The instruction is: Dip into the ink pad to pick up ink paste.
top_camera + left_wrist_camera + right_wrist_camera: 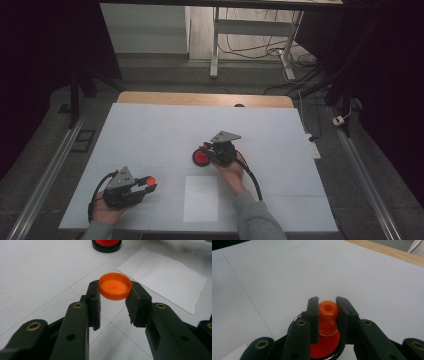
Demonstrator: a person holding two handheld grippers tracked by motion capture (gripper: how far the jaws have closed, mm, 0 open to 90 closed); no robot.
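While the left gripper pinches a round orange cap between its jaws, just left of a white paper sheet on the table, the right gripper clamps an orange knob above a red disc, just beyond that sheet.

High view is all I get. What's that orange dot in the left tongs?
Observer: An orange cap, pinched by its edges, hollow side up.
Operator: And the right tongs, what's under them?
Observer: They're closed on an orange nozzle with a hole at its tip.
Operator: Is that part of the red round thing?
Observer: It stands above the red disc with a black rim; I can't tell if they're joined.
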